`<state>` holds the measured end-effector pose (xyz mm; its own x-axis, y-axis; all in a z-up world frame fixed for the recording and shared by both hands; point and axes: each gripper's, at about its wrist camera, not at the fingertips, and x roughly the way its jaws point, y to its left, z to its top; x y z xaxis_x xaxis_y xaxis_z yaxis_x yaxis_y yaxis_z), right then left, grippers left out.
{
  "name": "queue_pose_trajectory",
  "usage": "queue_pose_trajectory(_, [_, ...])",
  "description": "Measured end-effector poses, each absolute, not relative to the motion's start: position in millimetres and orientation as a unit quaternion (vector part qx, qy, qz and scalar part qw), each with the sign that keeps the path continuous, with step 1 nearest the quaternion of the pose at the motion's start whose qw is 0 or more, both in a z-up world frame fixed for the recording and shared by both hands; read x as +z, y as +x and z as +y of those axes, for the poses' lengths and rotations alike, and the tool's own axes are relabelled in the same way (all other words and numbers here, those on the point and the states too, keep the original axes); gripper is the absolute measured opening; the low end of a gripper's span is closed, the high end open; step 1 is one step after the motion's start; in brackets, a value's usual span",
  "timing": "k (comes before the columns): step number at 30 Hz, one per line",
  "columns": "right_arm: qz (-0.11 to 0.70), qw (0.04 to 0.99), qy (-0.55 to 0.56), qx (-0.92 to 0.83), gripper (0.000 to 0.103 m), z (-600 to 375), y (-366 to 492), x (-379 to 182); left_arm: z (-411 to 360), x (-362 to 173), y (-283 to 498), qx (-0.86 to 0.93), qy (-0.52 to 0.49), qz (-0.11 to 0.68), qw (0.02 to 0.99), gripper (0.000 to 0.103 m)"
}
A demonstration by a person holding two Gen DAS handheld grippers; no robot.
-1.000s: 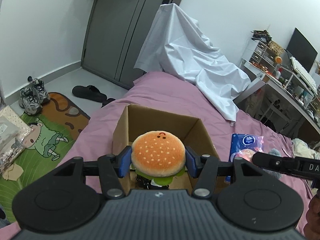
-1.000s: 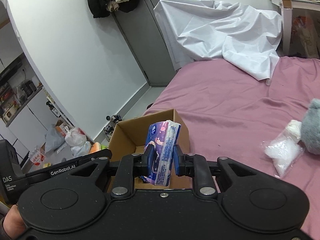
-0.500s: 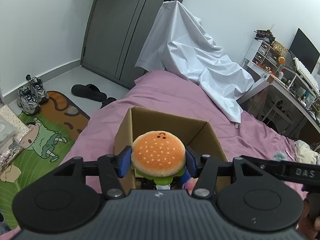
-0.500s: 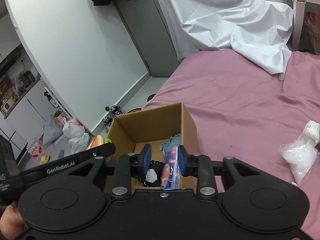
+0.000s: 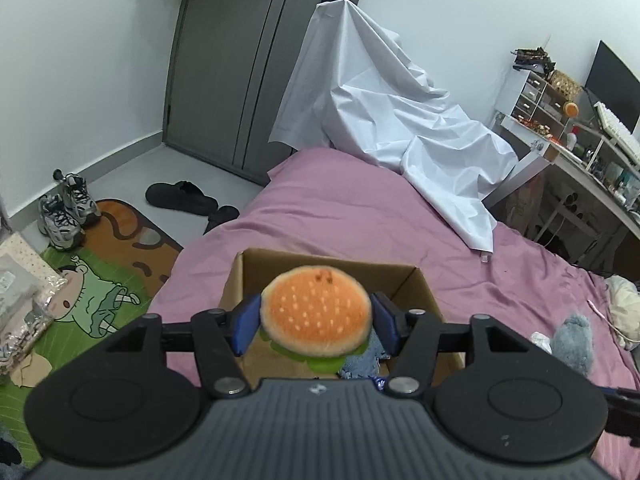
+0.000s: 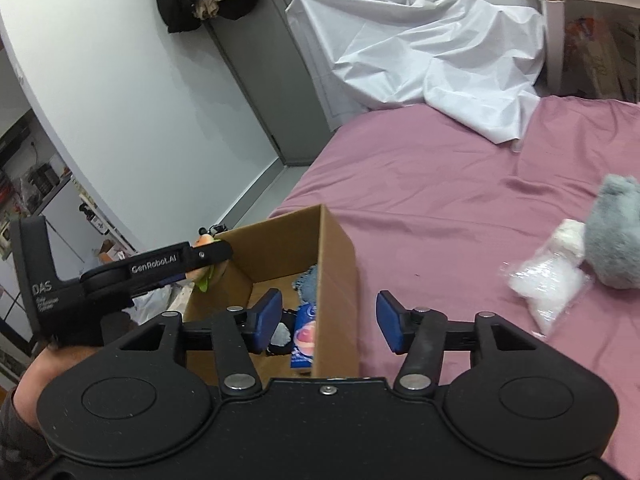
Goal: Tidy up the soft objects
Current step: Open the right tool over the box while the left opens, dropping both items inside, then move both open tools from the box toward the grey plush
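Note:
My left gripper (image 5: 316, 322) is shut on a plush burger (image 5: 316, 312) and holds it over the open cardboard box (image 5: 328, 264) on the pink bed. My right gripper (image 6: 328, 320) is open and empty above the box's right wall (image 6: 336, 264). The blue tissue pack (image 6: 304, 336) lies inside the box beside a blue cloth (image 6: 308, 282). The left gripper (image 6: 200, 258) with the burger also shows at the box's left rim in the right wrist view. A grey plush (image 6: 612, 232) and a clear bag of white stuffing (image 6: 548, 284) lie on the bed at the right.
A white sheet (image 5: 384, 120) is draped at the far end of the bed. Shoes (image 5: 66, 212) and a cartoon mat (image 5: 100, 292) lie on the floor at the left. A cluttered desk (image 5: 580, 148) stands at the right. The grey plush (image 5: 572, 340) lies right of the box.
My right gripper opened and let the tissue pack drop into the box. My left gripper stays shut on the burger and has moved a little farther over the box.

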<state>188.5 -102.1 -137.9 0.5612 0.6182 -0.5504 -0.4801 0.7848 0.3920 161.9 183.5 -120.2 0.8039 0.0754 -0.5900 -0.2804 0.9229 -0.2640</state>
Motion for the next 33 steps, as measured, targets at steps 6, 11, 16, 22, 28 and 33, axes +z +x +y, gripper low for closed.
queue_pose_trajectory(6, [0.348,0.883,0.111,0.295,0.058,-131,188,-142,166,-112,159,0.127,-0.155,0.296,0.934,0.084])
queue_pose_trajectory(11, [0.351,0.885,0.126,0.279,0.059,-155,189,-146,149,-103,153,0.124,-0.147,0.295,0.936,0.090])
queue_pose_trajectory(16, [0.344,0.891,0.140,0.261,0.069,-176,189,-146,132,-97,148,0.113,-0.155,0.299,0.935,0.090])
queue_pose_trajectory(22, [0.331,0.898,0.145,0.249,0.083,-194,189,-145,106,-92,144,0.095,-0.158,0.300,0.936,0.091])
queue_pose_trajectory(28, [0.320,0.907,0.143,0.232,0.096,-209,187,-143,87,-97,147,0.086,-0.158,0.314,0.932,0.092])
queue_pose_trajectory(33, [0.320,0.909,0.147,0.221,0.097,-222,189,-146,77,-100,150,0.078,-0.158,0.321,0.931,0.092])
